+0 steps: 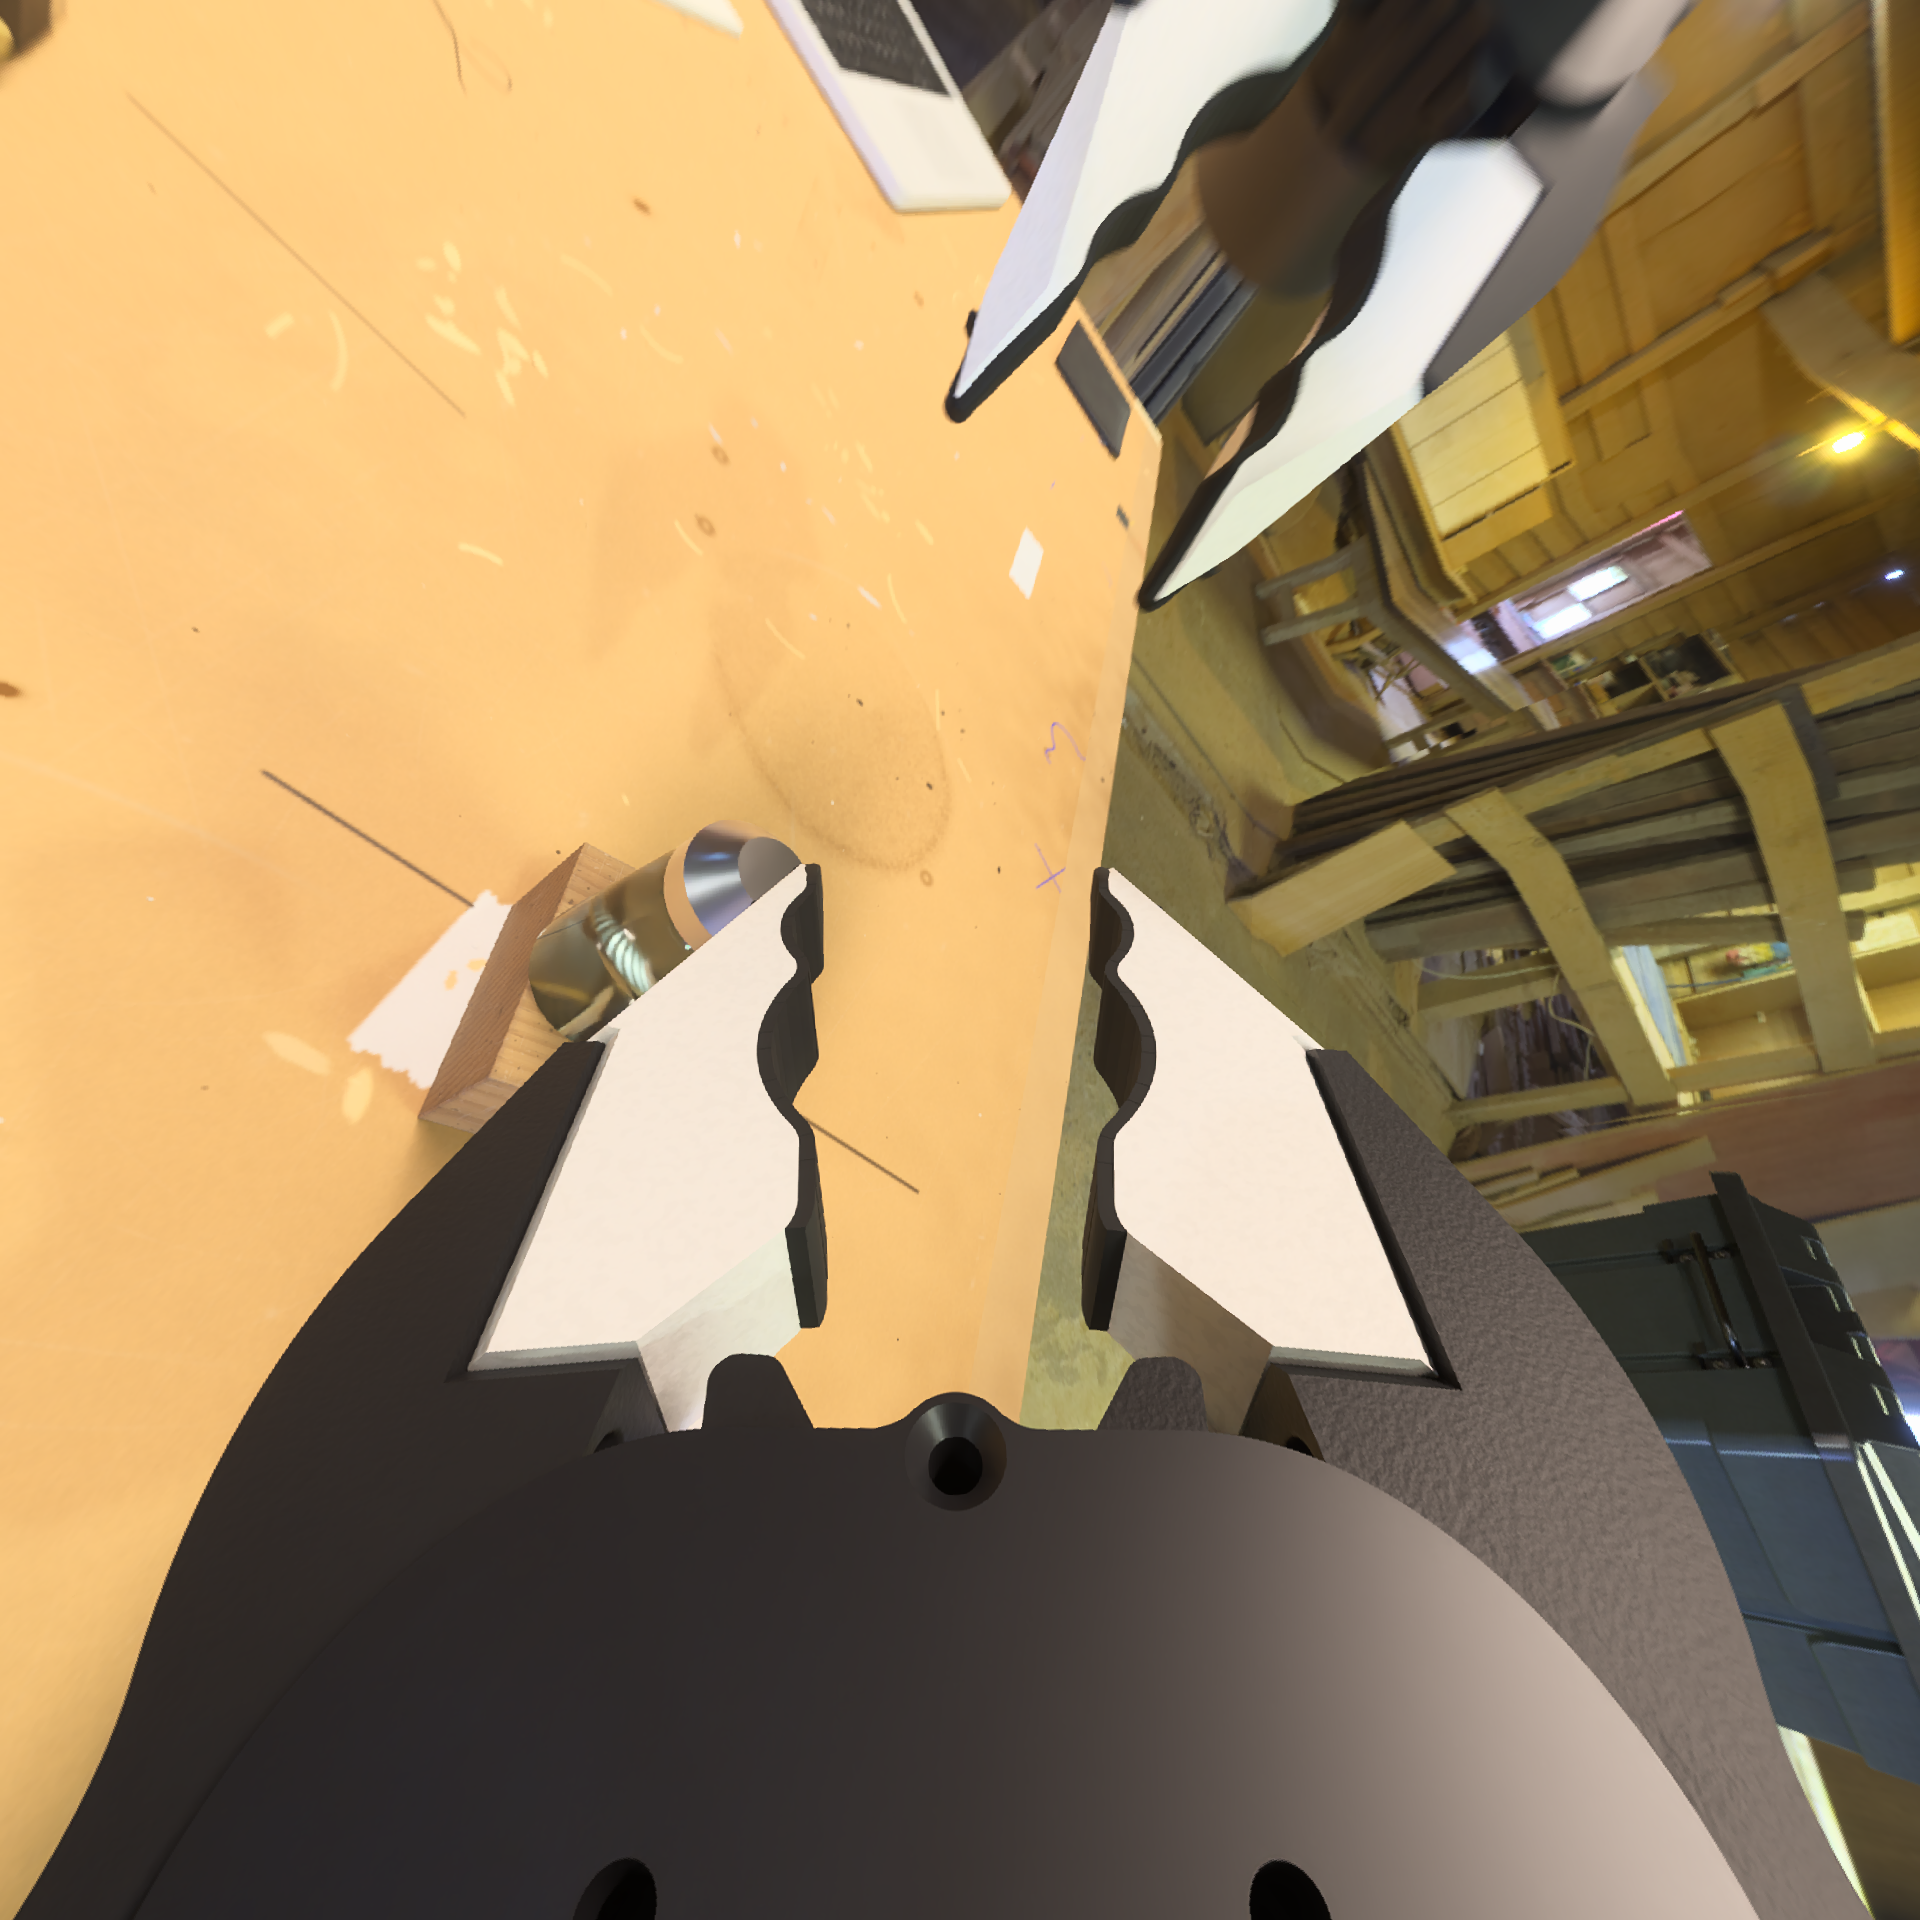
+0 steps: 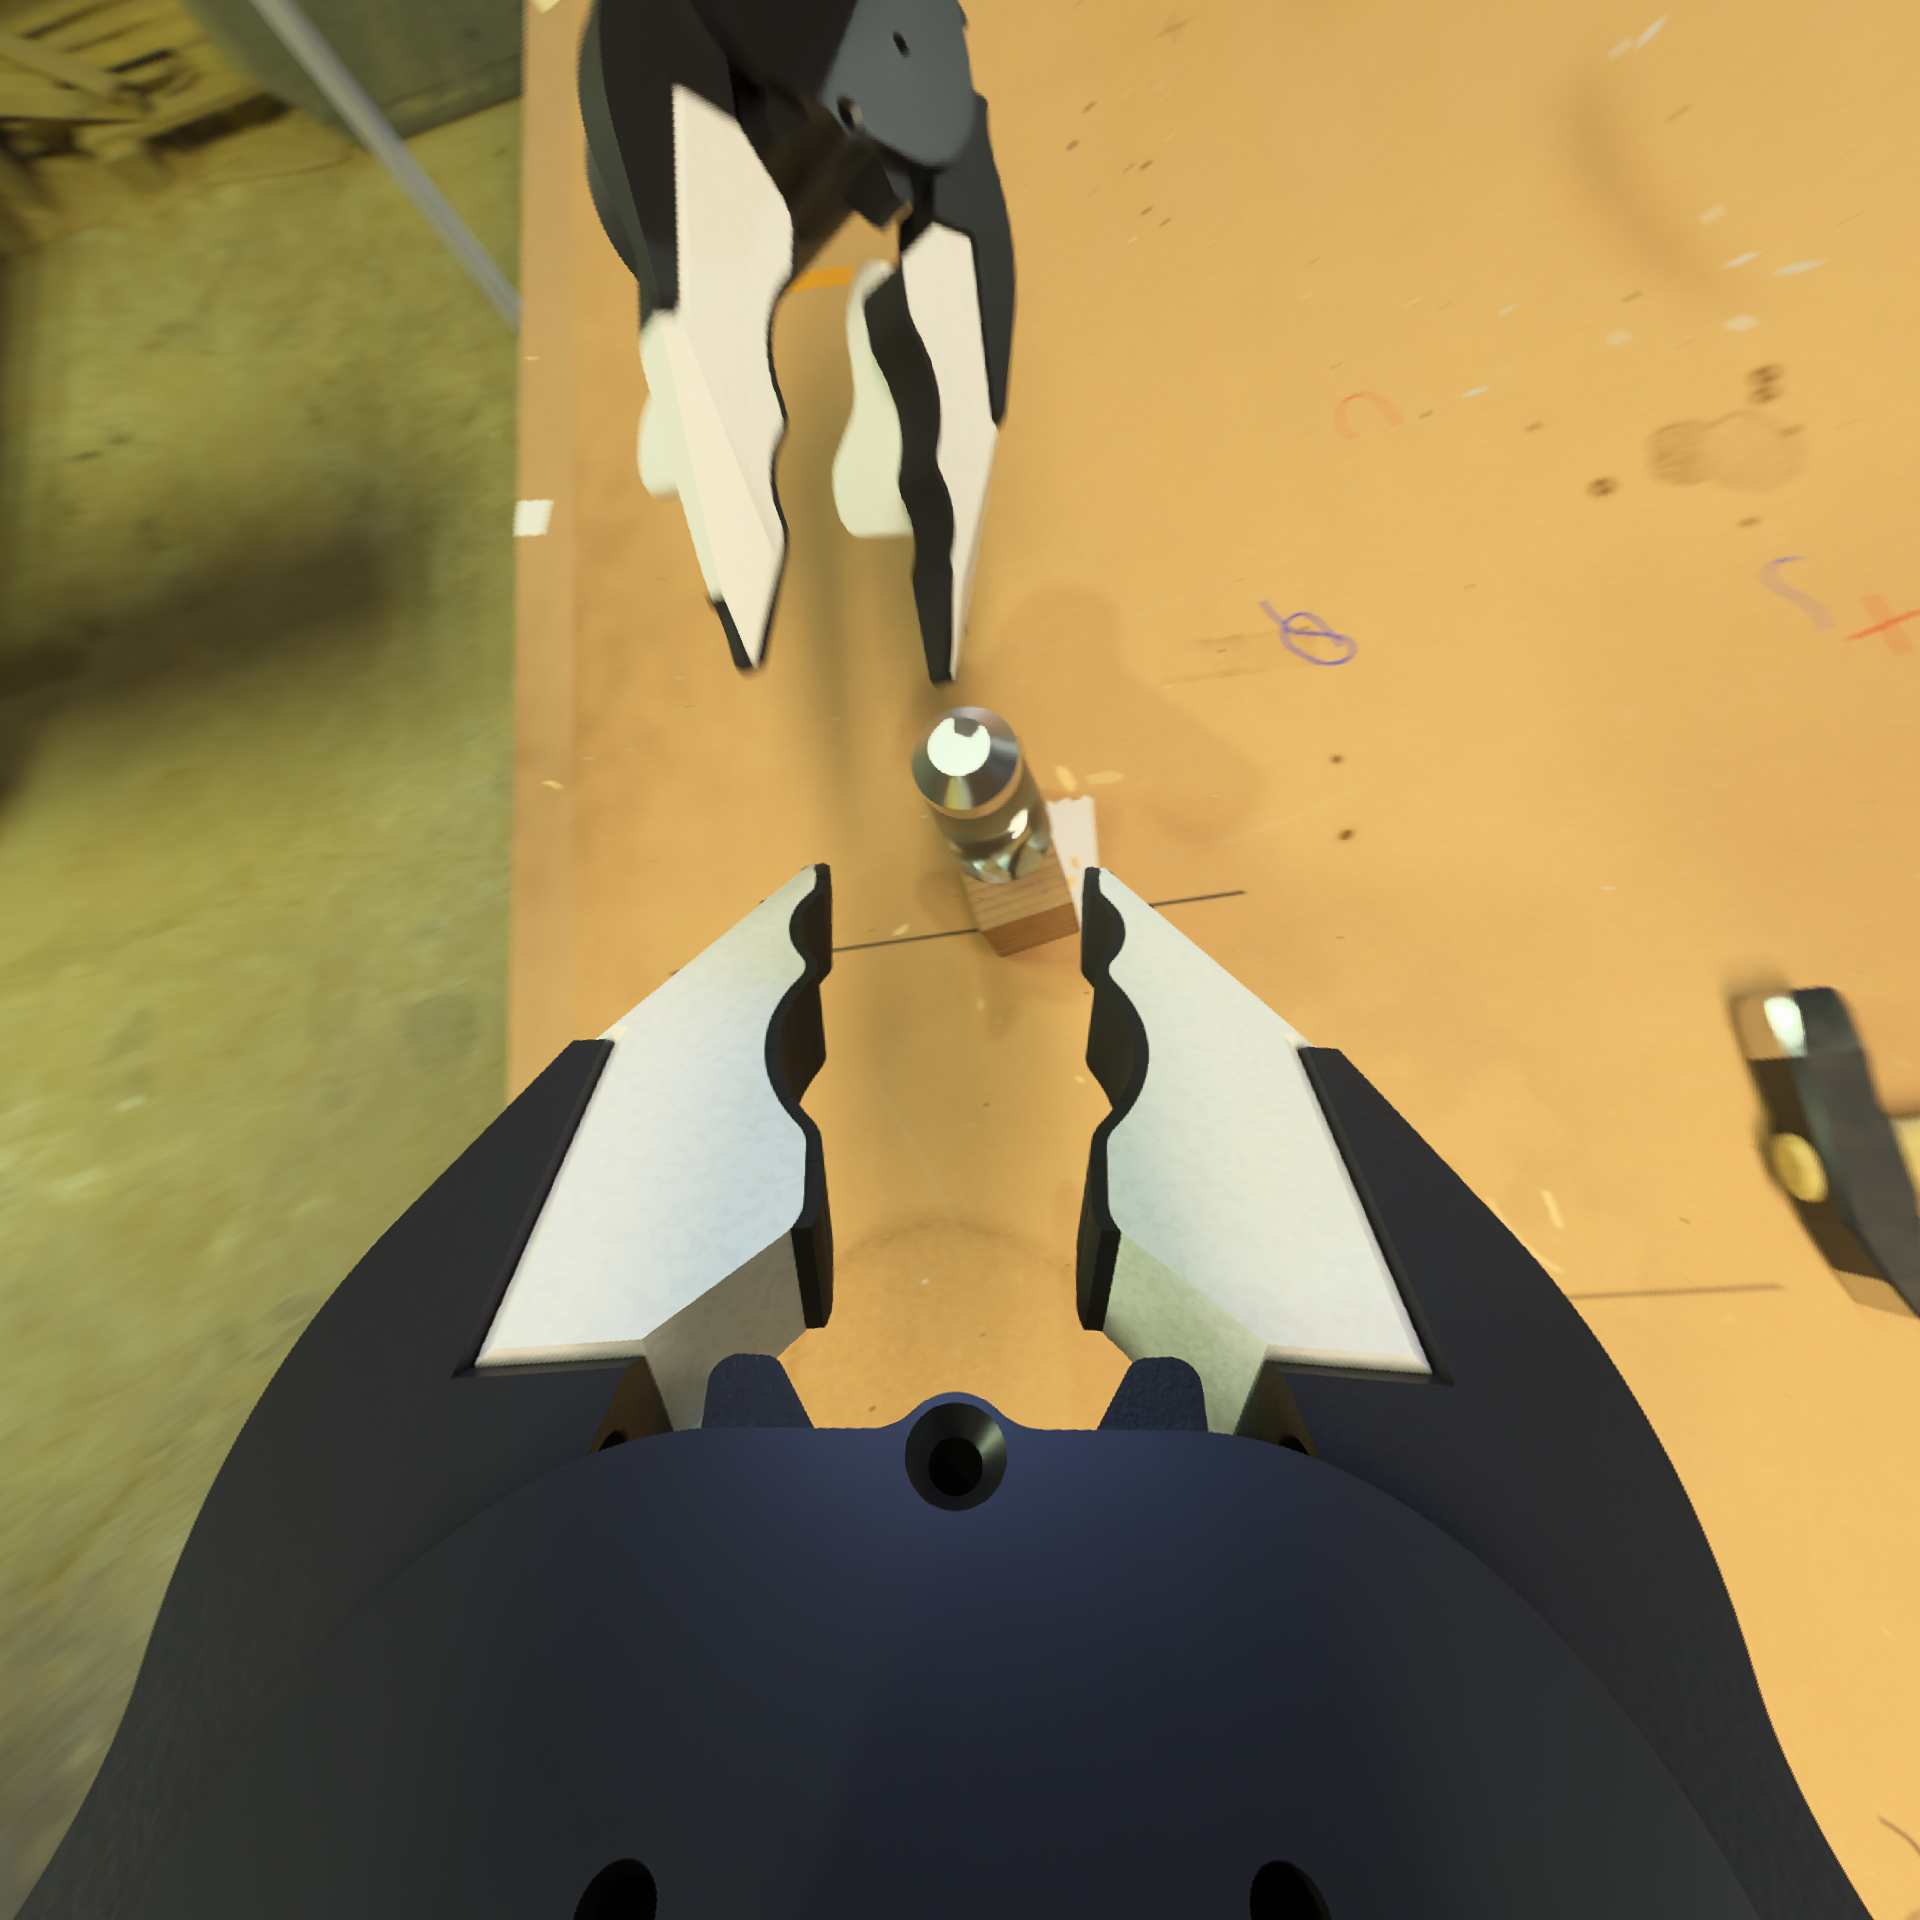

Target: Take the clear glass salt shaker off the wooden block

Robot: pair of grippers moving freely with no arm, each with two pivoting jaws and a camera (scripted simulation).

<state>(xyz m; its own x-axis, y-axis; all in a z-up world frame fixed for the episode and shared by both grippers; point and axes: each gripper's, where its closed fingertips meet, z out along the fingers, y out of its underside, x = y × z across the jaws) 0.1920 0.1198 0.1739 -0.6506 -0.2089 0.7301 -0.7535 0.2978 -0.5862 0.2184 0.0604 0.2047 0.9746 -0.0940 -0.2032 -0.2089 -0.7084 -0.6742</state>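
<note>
The clear glass salt shaker with a silver cap stands upright on a small wooden block near the table's edge. In the left wrist view the shaker and block sit just left of my left finger, partly hidden by it. My left gripper is open and empty; it also shows in the right wrist view, hanging just beyond the shaker. My right gripper is open and empty, above and short of the block; it shows in the left wrist view too.
The orange wooden table ends at an edge close to the block. A white paper scrap lies by the block. A dark tool with a brass screw lies at the right. A laptop lies far off.
</note>
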